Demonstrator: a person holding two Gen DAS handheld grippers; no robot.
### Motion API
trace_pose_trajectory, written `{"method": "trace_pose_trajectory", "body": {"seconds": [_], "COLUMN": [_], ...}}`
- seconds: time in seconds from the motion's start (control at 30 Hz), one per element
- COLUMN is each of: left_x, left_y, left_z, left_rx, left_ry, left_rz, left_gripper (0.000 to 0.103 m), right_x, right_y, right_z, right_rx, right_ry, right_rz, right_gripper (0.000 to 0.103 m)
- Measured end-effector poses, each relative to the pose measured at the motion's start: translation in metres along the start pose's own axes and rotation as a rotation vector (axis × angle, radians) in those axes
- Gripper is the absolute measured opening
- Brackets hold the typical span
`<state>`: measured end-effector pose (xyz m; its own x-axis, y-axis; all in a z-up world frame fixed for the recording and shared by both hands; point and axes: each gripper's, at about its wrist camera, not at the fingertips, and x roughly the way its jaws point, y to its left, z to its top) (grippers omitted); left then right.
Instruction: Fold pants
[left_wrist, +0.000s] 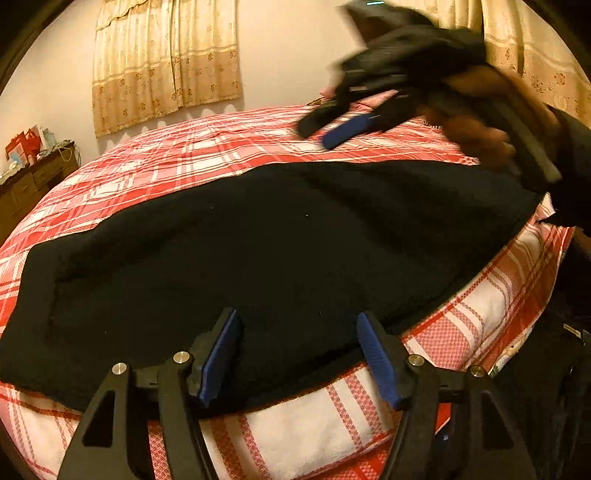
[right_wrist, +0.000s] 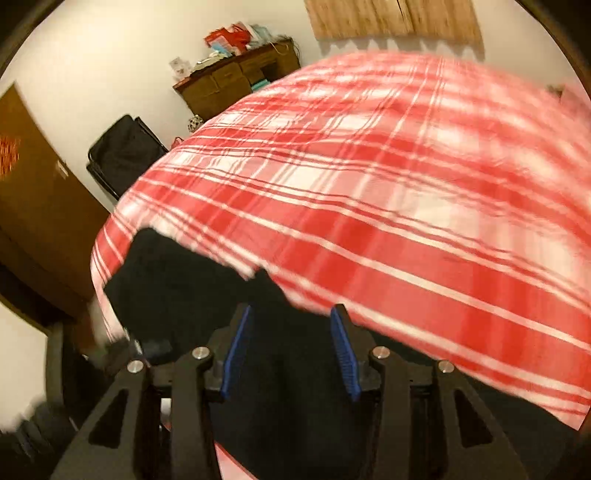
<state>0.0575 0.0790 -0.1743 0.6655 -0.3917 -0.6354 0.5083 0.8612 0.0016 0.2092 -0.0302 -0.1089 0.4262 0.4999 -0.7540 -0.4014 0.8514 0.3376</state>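
where the black pants (left_wrist: 280, 243) lie spread across the middle of the left wrist frame, they rest flat on the bed (left_wrist: 221, 147) with its red and white plaid cover. the left hand-held gripper (left_wrist: 299, 354) at lower centre stands wide, its blue pads over the near hem, gripping nothing. the right hand-held gripper (left_wrist: 332, 129), blurred at upper right, hangs above the far edge of the pants; in its own view (right_wrist: 291, 354) it stands wide over dark cloth. a dresser (right_wrist: 236, 81) at upper left carries red boxes; no writing can be read.
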Motion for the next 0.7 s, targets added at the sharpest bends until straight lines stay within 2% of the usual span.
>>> {"method": "trace_pose_trajectory", "body": {"seconds": [0.13, 0.27, 0.33, 0.37, 0.5, 0.6, 0.7], "left_x": [0.001, -0.001, 0.000, 0.000, 0.001, 0.001, -0.002], "left_y": [0.003, 0.004, 0.006, 0.005, 0.000, 0.000, -0.003], "left_z": [-0.001, -0.003, -0.004, -0.005, -0.008, -0.008, -0.011], "left_rx": [-0.007, 0.001, 0.003, 0.009, 0.038, 0.035, 0.042], "left_ry": [-0.008, -0.011, -0.012, -0.013, -0.019, -0.023, -0.031], "left_rz": [-0.018, -0.034, -0.048, -0.049, -0.034, -0.036, -0.032], "left_gripper": [0.067, 0.068, 0.069, 0.070, 0.072, 0.073, 0.073], "right_x": [0.042, 0.064, 0.062, 0.060, 0.040, 0.029, 0.045], "right_y": [0.001, -0.007, -0.009, -0.009, 0.004, 0.010, -0.001], "right_z": [0.019, 0.022, 0.020, 0.019, 0.016, 0.017, 0.017], "right_rx": [0.070, 0.140, 0.144, 0.157, 0.119, 0.106, 0.131], "right_ry": [0.077, 0.131, 0.136, 0.143, 0.076, 0.009, 0.041], "right_rz": [0.050, 0.084, 0.129, 0.170, 0.169, 0.140, 0.074], "right_gripper": [0.047, 0.044, 0.010, 0.010, 0.008, 0.007, 0.007]}}
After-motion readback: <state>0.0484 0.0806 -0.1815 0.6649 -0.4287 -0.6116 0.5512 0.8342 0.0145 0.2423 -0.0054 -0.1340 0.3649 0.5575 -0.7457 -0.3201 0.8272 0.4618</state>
